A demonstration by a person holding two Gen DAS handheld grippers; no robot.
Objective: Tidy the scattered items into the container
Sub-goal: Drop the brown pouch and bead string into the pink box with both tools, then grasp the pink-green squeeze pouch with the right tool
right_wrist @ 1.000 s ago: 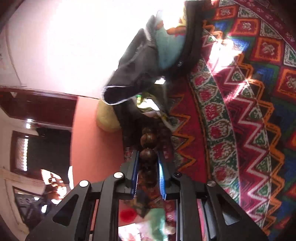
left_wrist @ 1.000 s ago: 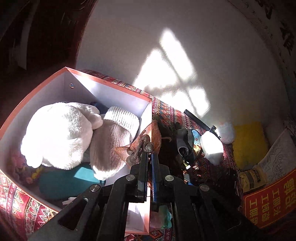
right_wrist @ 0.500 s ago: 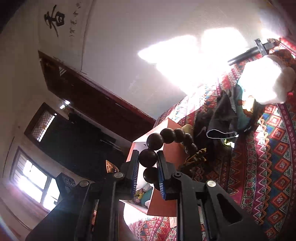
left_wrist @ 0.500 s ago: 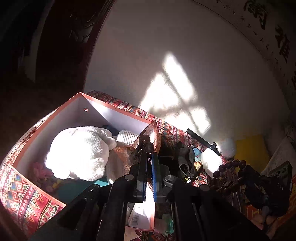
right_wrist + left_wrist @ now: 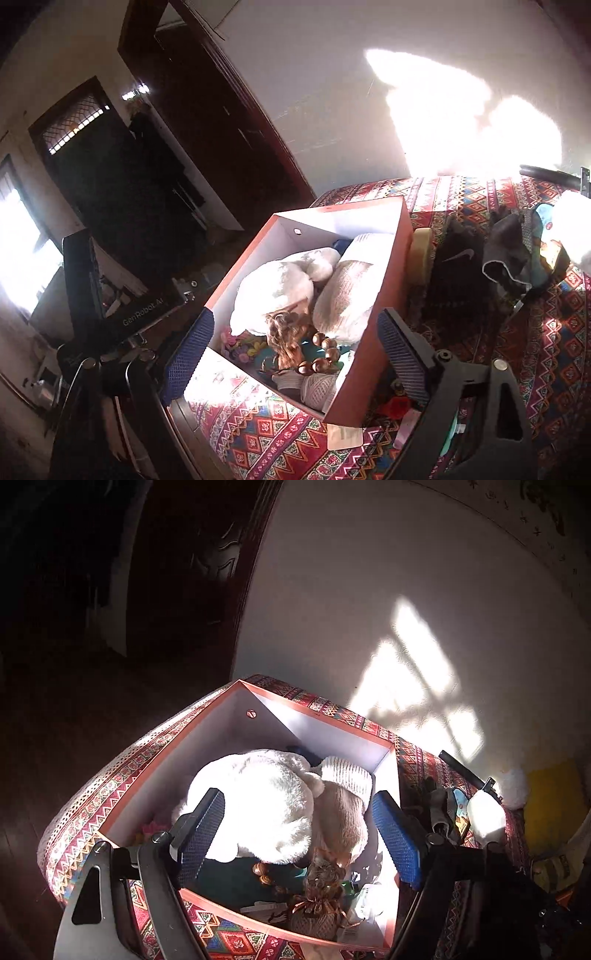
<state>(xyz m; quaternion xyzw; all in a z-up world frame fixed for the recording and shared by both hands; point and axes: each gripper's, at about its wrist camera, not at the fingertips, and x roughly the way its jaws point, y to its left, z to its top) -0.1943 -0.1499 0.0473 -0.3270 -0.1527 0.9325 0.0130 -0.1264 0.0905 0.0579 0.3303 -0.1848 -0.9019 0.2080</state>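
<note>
Both jaws are opening, holding nothing — right hand-held gripper (image 5: pixel 291 354) is nearer the socks (image 5: pixel 506 254), lying right of it beyond the box (image 5: pixel 384 325).

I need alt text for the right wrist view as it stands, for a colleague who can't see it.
The right gripper, jaws opening with nothing between them, hangs over an orange cardboard box on a patterned cloth. In the box lie a white plush toy, a knitted hat and a wooden bead bracelet. Dark clothing lies right of it.

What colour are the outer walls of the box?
Orange-red box walls, white inside; the right wrist view shows it best.
</note>
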